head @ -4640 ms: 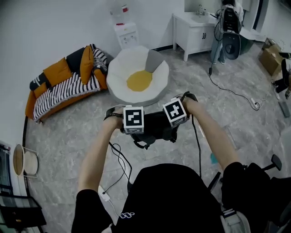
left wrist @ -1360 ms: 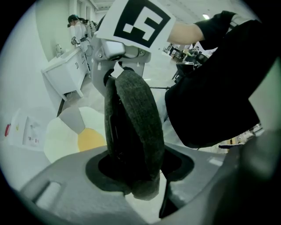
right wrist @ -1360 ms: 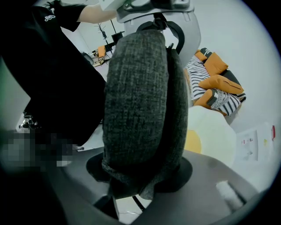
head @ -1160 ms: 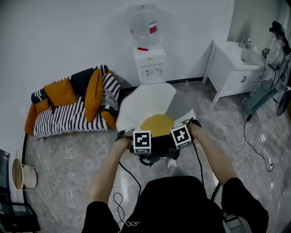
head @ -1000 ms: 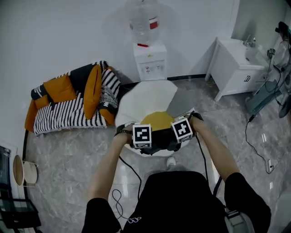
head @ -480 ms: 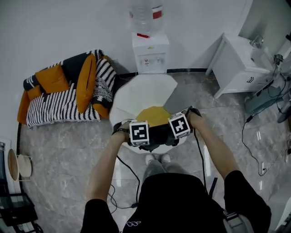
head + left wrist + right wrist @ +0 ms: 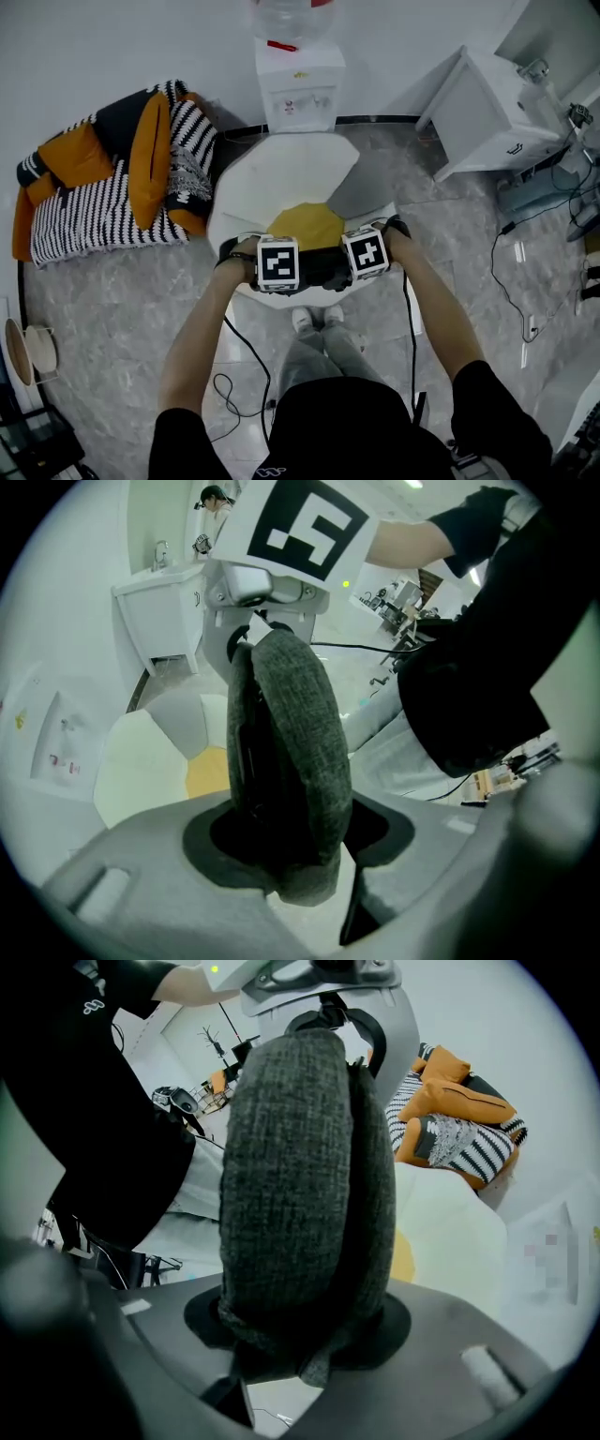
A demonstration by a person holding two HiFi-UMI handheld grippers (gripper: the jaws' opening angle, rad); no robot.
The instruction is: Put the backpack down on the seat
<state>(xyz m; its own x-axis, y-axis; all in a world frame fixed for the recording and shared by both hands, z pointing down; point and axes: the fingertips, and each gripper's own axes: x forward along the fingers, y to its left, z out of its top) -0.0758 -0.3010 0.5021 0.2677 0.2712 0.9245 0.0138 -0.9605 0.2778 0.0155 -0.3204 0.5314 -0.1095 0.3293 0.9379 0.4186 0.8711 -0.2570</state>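
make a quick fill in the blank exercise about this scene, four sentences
1. The left hand-held gripper and the right hand-held gripper are both shut on a dark grey ____.
2. The white seat has a ____ centre.
3. The striped sofa holds ____ cushions.
4. The water dispenser stands against the ____.

Missing words: backpack; yellow; orange; wall
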